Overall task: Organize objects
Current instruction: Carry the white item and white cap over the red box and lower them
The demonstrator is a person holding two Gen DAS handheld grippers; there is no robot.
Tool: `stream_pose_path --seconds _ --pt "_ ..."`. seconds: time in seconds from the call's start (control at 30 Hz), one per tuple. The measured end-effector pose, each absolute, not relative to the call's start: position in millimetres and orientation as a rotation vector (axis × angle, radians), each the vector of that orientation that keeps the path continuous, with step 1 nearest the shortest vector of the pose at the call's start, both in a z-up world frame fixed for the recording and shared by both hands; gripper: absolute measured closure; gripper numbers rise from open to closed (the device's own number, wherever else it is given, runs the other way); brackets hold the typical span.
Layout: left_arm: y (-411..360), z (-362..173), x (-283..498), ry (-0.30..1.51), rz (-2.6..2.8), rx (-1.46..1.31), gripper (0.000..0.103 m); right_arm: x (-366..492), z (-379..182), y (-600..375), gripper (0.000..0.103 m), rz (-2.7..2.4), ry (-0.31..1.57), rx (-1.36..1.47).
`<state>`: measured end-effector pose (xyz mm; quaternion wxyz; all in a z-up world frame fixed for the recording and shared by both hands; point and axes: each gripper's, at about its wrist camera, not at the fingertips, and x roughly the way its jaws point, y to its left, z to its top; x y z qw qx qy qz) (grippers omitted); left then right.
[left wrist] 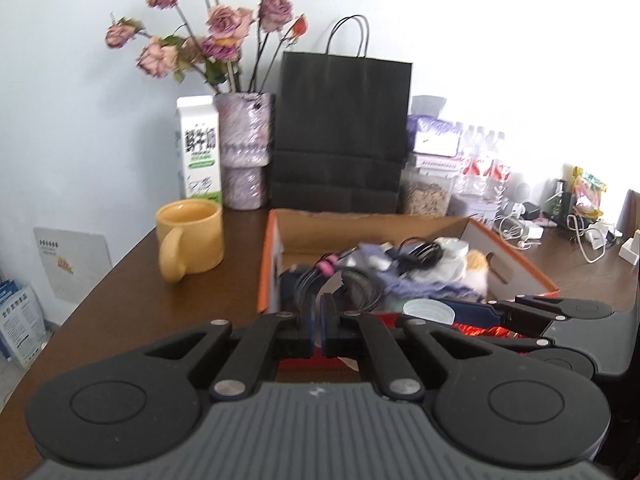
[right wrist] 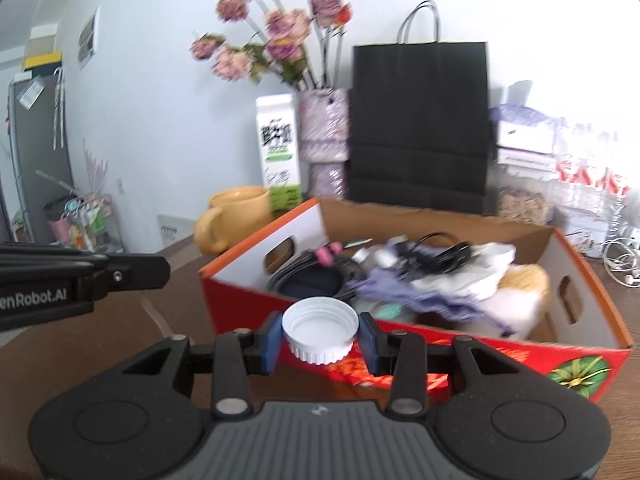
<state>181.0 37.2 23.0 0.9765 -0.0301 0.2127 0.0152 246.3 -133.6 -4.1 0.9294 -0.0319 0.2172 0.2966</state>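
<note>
Both grippers, right gripper (right wrist: 320, 338) clamping white cap (right wrist: 320, 330), face box rim (right wrist: 420, 332).

place: looks like someone's home, I'd say | clues: brown table (left wrist: 132, 300) with dried roses in a vase (left wrist: 245, 148), milk carton (left wrist: 199, 148), yellow mug (left wrist: 192, 240), black paper bag (left wrist: 340, 132), charger cables (left wrist: 588, 240) | fridge (right wrist: 36, 152) off left

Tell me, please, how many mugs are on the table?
1. The yellow mug stands on the brown table, left of the cardboard box and before the milk carton. Others may be hidden behind the black bag.
</note>
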Motion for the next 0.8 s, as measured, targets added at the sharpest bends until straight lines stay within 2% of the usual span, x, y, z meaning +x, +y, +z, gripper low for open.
stream_pose_path --seconds 0.5,0.8 --pt "-4 48 229 0.354 -0.037 -0.062 0.100 271 33 -178 0.064 0.529 0.274 -0.082" --pt "-9 43 274 0.363 -0.051 -0.079 0.100 319 32 -203 0.064 0.455 0.268 -0.050"
